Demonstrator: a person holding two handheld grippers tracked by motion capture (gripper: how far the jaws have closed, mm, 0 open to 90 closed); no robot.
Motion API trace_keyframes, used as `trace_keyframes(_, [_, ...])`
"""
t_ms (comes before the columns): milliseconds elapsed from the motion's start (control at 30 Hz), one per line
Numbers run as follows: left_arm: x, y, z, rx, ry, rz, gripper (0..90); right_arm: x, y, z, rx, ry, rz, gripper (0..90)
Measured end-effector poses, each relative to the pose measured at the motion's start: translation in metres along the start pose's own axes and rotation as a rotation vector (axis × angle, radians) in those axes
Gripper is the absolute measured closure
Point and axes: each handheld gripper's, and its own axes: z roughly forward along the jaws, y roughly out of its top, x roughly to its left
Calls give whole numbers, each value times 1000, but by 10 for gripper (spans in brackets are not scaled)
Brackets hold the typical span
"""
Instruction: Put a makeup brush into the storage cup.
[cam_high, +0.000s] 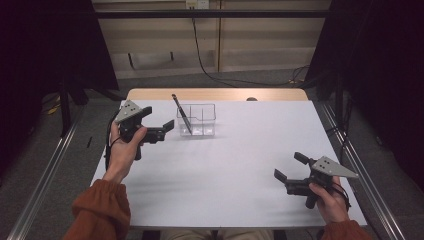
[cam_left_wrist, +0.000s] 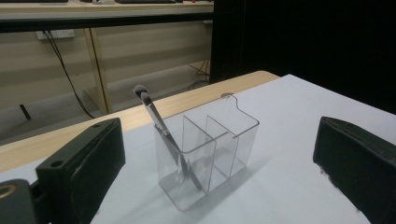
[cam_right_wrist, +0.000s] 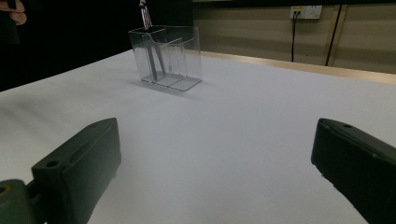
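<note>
A clear plastic organiser (cam_high: 196, 120) with three compartments stands on the white table (cam_high: 235, 165), toward the back and left of centre. A dark pen-like stick (cam_high: 181, 114) leans in its leftmost compartment, tip up. My left gripper (cam_high: 158, 117) hovers just left of the organiser, jaws open and empty, pointing at it. In the left gripper view the organiser (cam_left_wrist: 208, 154) and the stick (cam_left_wrist: 161, 130) stand close ahead between the jaws. My right gripper (cam_high: 289, 166) is open and empty near the front right corner. In the right gripper view the organiser (cam_right_wrist: 167, 57) stands far off.
The table's wooden back edge (cam_high: 215, 94) shows behind the white top. Metal rails (cam_high: 360, 165) run along both sides of the table. A black cable (cam_high: 210, 70) hangs down the wall behind. Wide bare tabletop lies between the two grippers.
</note>
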Motion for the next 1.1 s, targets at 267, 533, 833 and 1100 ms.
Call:
trace_keyframes(267, [-5,-17,-19,4,7,-3,19,0,1,0,-3,-4,4,11])
trace_keyframes(533, [-14,-22,-35,-6,5,5,19,0,1,1,2,-1,-7,11])
trace_keyframes(833, [-19,-43,-51,25,4,4,24,1,0,0,3,1,-6,11])
trace_keyframes(1100, [-24,-55,-65,28,5,19,20,1,0,0,6,1,-12,10])
